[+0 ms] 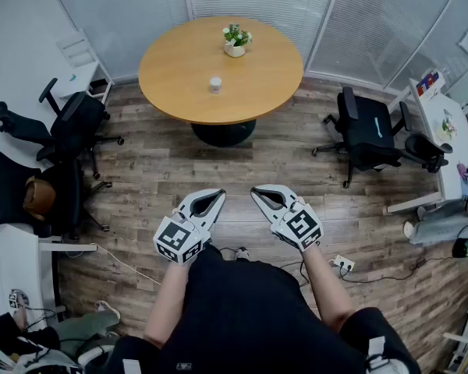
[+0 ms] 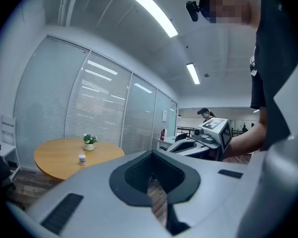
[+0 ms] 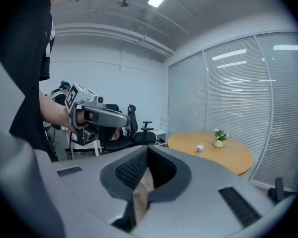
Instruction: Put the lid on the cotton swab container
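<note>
Both tongs are hovering over the wood floor [image 1: 179, 170] in the head view: left gripper [image 1: 217, 196] and right gripper [image 1: 258, 192], jaws together and empty. The cotton swab container [image 1: 215, 85] is sitting well apart on the round table [image 1: 179, 76], too small to show its lid. In the left gripper view, the jaws are meeting at their tips, and the cotton swab container [image 2: 82, 158] is showing as a speck. In the right gripper view, the jaws are pressing shut, and the cotton swab container [image 3: 200, 148] is standing near the potted plant [image 3: 219, 137].
</note>
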